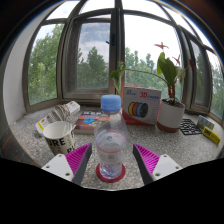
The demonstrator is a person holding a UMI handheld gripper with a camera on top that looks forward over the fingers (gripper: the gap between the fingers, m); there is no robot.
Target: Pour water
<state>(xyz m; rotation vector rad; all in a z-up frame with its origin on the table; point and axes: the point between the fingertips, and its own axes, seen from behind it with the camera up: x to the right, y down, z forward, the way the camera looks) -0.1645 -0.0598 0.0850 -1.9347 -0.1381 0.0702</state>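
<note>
A clear plastic water bottle (111, 140) with a pale blue cap stands upright on a round red coaster (111, 173) on the speckled stone sill. It stands between my gripper's (112, 160) two fingers, whose magenta pads (80, 158) flank it with a small gap on each side. The gripper is open around the bottle. A white paper cup (59, 136) with dark print stands to the left of the bottle, just beyond the left finger.
A crumpled wrapper (62, 114) lies behind the cup. A box with coloured rings (141, 103) and a pink item (88, 124) sit behind the bottle. A potted plant (171, 108) stands to the right, a yellow object (210, 132) beyond it. Windows (95, 50) close off the back.
</note>
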